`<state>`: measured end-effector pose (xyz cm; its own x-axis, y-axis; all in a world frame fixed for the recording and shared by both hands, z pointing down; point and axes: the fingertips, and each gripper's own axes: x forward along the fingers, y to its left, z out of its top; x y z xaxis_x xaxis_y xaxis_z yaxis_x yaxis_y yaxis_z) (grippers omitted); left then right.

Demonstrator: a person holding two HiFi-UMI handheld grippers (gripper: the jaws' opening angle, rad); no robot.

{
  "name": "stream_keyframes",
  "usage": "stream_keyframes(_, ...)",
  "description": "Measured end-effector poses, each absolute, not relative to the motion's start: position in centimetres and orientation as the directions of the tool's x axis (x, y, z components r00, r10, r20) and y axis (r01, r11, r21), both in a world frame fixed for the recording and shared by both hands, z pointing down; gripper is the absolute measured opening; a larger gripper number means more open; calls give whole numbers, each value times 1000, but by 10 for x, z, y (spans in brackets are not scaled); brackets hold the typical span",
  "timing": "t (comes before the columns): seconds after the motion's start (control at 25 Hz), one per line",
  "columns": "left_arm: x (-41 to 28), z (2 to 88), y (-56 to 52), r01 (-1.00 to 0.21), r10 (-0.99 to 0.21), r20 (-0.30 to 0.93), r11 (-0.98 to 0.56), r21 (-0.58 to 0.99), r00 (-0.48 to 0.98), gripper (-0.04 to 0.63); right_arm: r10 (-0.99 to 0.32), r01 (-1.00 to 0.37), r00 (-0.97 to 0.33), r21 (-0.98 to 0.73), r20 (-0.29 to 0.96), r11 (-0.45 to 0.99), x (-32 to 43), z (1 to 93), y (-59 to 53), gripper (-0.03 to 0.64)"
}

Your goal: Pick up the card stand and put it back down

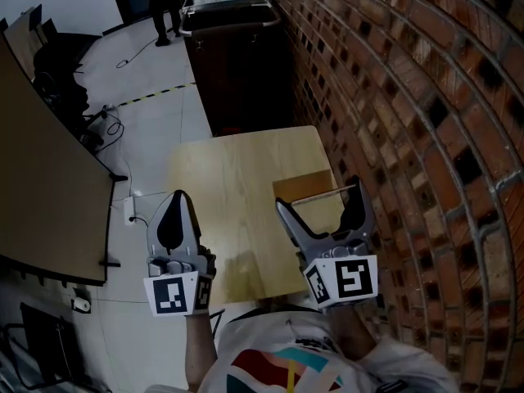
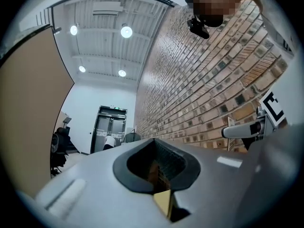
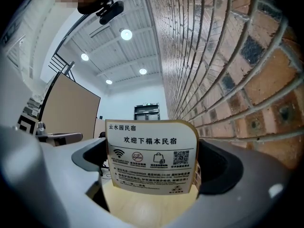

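The card stand (image 1: 304,187) is a white printed card in a wooden base, upright at the right side of the small wooden table (image 1: 229,195). In the right gripper view the card (image 3: 151,156) faces the camera and fills the space between the jaws. My right gripper (image 1: 319,196) is open, one jaw on each side of the stand; a gap shows at the left jaw, while the card's right edge lies close against the right pad (image 3: 223,167). My left gripper (image 1: 178,201) is shut and empty above the table's left edge, with its pads (image 2: 164,163) together.
A brick wall (image 1: 409,121) runs close along the table's right side. A dark cabinet (image 1: 237,64) stands just beyond the table's far edge. A brown partition panel (image 1: 41,187) and floor cables (image 1: 110,125) lie to the left. A person (image 1: 164,6) stands far off.
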<state>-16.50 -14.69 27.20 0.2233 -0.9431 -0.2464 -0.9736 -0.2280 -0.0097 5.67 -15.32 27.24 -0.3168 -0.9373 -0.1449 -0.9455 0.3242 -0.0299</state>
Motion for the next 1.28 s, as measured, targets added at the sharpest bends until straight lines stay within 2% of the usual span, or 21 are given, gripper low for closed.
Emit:
stream_keyframes(0.28, -169, 291, -157, -981, -964, -197, -188, 39, 176, 5, -942, -945, -325, -5, -77, 327, 65, 302, -191, 572)
stream_keyframes(0.48, -176, 319, -164, -984, -980, -95, -179, 16, 176, 5, -944, -940, -329, -96, -1, 327, 61, 345, -253, 572)
stream_keyframes(0.68, -180, 342, -183, -987, -987, -31, -159, 17, 158, 5, -941, -947, -319, -67, 114, 313, 55, 397, -332, 574)
stream_keyframes(1.04, -213, 379, -204, -996, -994, 65, -84, 20, 85, 5, -888, -966, -243, -17, 389, 257, 42, 543, -458, 574)
stream_keyframes(1.28, -228, 394, -210, -999, -993, 104, -47, 17, 48, 6, -866, -976, -214, -65, 452, 207, 48, 576, -483, 574)
